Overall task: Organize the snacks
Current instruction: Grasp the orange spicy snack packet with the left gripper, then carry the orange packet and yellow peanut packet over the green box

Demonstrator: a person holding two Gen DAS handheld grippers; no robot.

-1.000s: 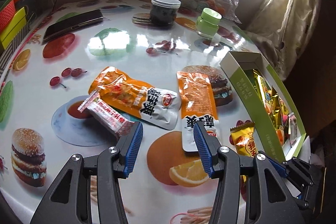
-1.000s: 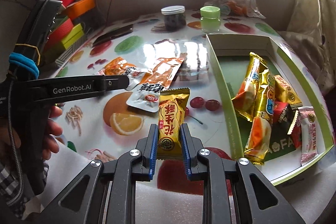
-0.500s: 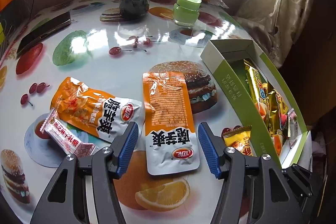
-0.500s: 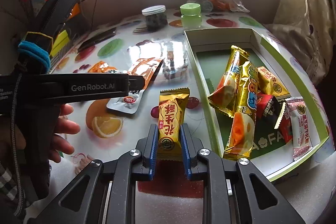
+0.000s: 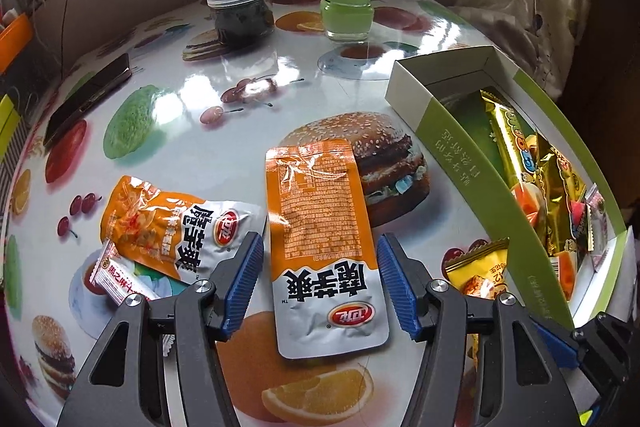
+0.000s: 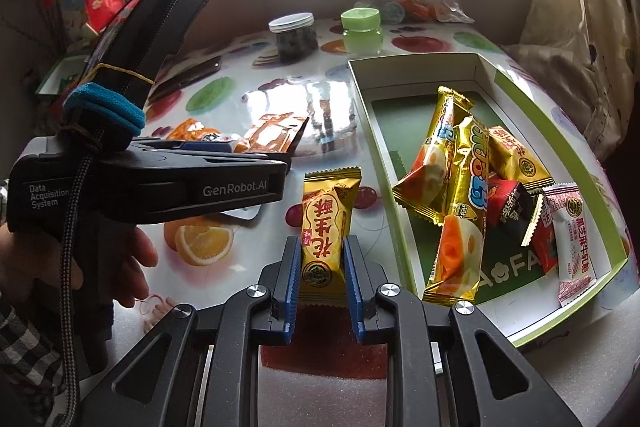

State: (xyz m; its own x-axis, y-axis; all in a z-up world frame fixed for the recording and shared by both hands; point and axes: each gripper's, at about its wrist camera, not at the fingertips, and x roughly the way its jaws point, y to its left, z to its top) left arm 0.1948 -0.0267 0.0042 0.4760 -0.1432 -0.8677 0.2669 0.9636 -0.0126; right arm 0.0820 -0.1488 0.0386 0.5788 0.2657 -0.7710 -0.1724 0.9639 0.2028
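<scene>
Right wrist: ribbed blue tongs pinch a glossy crimped yellow packet

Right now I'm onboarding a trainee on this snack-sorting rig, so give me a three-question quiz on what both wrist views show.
1. True or false: the right gripper is shut on the yellow peanut-candy packet.
2. Multiple choice: the orange-and-silver pouch lies
A. inside the green box
B. on the table between the left gripper's open fingers
C. under the dark jar
3. Fill in: the jar with the white lid stands beside a ____ jar at the far side of the table.

Key: 1 true; 2 B, the left gripper straddles it without closing, and the green box holds other snacks; 3 green.
</scene>
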